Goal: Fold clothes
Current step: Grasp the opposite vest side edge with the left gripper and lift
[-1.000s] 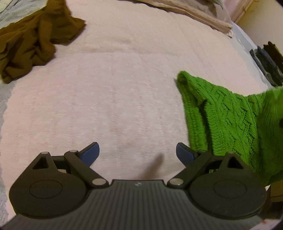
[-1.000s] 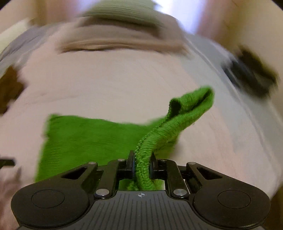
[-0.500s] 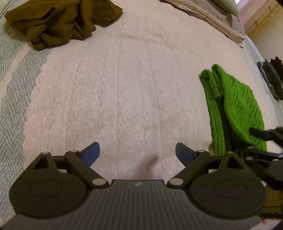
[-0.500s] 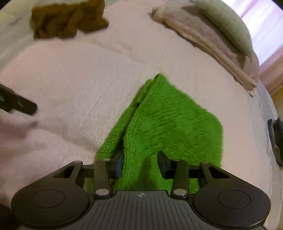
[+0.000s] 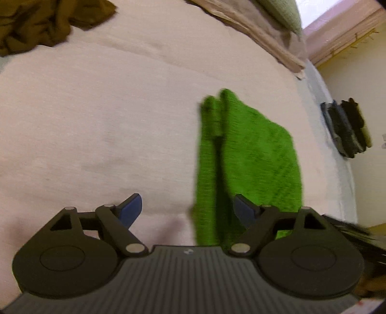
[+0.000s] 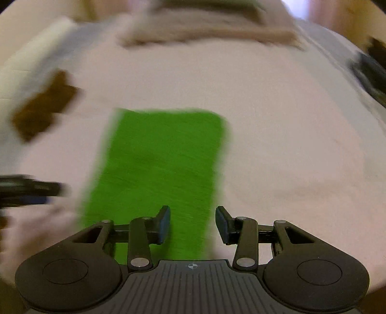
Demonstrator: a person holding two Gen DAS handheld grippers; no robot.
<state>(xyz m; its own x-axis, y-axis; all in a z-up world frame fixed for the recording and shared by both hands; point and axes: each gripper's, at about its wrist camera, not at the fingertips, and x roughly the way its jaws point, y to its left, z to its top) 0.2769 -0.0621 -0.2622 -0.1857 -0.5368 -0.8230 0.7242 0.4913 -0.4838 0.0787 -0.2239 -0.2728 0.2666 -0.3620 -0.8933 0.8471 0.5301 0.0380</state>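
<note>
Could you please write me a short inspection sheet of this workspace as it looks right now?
Surface: pale pink quilted bedspread, flat.
Job's things: green knit garment lying flat in a folded oblong; a narrow folded strip runs along its left edge in the left wrist view.
Clutter: crumpled brown garment at far left; beige bedding with a pale green pillow at the head; dark items by the right edge, too blurred to identify.
Grippers: left gripper open, empty; right gripper open above the green garment's near end.
Cables: nothing seen.
Surroundings: yellowish wall.
</note>
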